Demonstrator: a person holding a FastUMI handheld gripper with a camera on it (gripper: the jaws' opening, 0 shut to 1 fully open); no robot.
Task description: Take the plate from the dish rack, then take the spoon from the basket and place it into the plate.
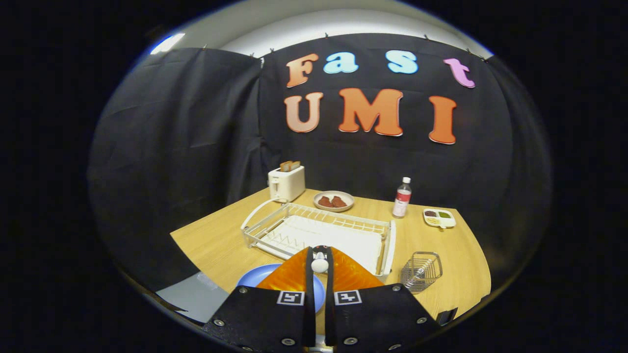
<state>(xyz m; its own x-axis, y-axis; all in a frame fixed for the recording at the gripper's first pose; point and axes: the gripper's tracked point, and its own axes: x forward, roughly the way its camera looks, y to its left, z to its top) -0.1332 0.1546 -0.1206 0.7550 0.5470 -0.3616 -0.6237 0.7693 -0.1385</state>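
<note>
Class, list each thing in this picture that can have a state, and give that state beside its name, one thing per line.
Tool: shut on the spoon.
Spoon: gripped between the fingers, held over the blue plate.
Blue plate: out of the rack, flat on the table.
Dish rack: empty.
Wire basket: looks empty.
Toaster: toast sticking up.
Bottle: upright, capped.
Bowl: holds brown food.

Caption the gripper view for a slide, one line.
Gripper shut on a white spoon above the blue plate, the white dish rack just beyond.
</note>
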